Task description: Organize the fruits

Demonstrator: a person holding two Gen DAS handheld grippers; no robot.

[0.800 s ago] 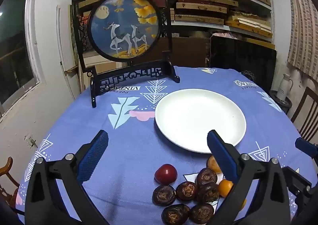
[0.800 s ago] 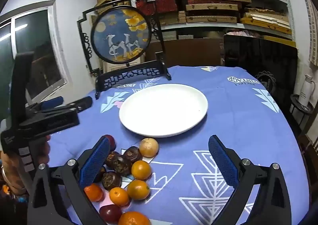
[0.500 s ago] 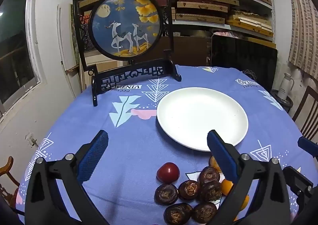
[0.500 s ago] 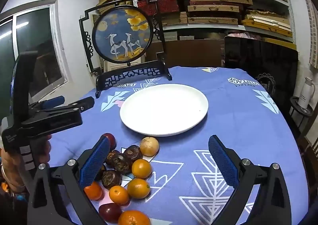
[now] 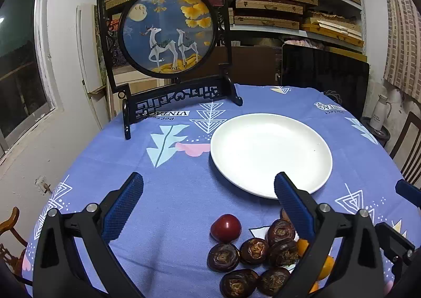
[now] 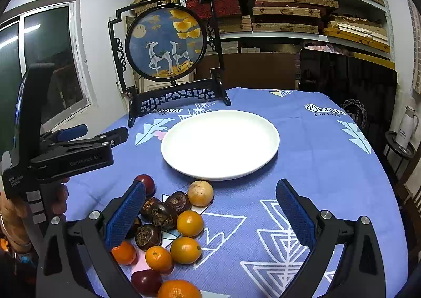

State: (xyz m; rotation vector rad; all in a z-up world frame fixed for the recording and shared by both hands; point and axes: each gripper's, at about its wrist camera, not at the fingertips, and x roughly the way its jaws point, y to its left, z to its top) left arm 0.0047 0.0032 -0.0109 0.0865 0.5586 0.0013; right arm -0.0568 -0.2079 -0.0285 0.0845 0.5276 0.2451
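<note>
A white plate [image 5: 271, 152] [image 6: 219, 144] lies bare on the blue tablecloth. In front of it sits a pile of fruit: several dark brown wrinkled fruits [image 5: 254, 246] [image 6: 160, 215], a dark red fruit [image 5: 225, 223] [image 6: 144, 182], several oranges [image 6: 189, 223] and a tan round fruit [image 6: 200, 193]. My left gripper [image 5: 209, 199] is open and empty above the cloth, left of the pile; its body also shows in the right wrist view [image 6: 68, 156]. My right gripper [image 6: 210, 206] is open and empty over the pile's right side.
A black framed round deer screen [image 5: 168, 35] [image 6: 165, 44] stands at the table's back left. A dark panel [image 5: 323, 79] and shelves of boxes stand behind the table. A chair [image 5: 407, 150] and a white jug [image 5: 380, 112] are at the right.
Both grippers have drifted slightly; the plate and fruit sit a little further right and lower in the left view. Both stay open and empty.
</note>
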